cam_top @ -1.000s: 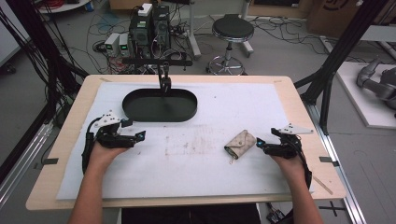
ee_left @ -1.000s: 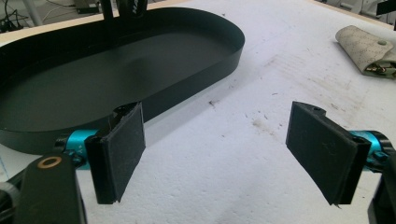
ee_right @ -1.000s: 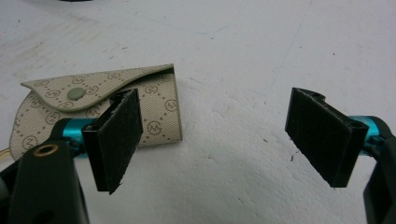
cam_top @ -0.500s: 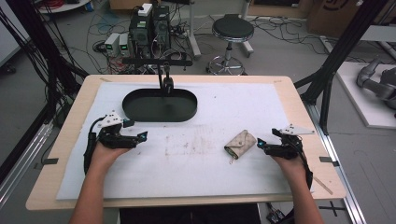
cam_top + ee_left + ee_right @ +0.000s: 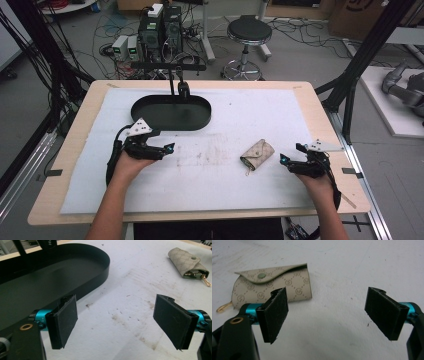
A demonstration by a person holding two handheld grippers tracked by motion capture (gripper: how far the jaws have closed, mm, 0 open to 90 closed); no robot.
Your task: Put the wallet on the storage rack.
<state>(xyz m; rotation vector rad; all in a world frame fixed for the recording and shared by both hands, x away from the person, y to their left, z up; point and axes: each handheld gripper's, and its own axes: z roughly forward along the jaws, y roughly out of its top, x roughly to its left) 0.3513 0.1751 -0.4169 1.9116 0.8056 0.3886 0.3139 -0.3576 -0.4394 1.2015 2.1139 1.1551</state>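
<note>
A beige patterned key pouch [image 5: 257,153] with a snap flap and a gold clasp lies on the white mat, right of centre. My right gripper [image 5: 283,159] rests on the mat just right of it, open and empty. In the right gripper view the pouch [image 5: 272,290] lies just beyond the left jaw, outside the gap of that gripper [image 5: 329,313]. My left gripper [image 5: 167,147] sits open and empty at the left, in front of a black oval tray [image 5: 202,112]. In the left gripper view, its gripper [image 5: 119,317] faces bare mat, with the tray [image 5: 50,277] to the left and the pouch [image 5: 186,263] far right.
A black camera stand [image 5: 183,89] rises at the tray's far edge. The white mat [image 5: 260,110] covers most of the wooden table [image 5: 320,112]. Beyond the table are a stool [image 5: 249,31], electronics boxes and cables on the floor.
My left gripper has shifted a little to the right along the front of the tray. The right gripper and the pouch have hardly moved.
</note>
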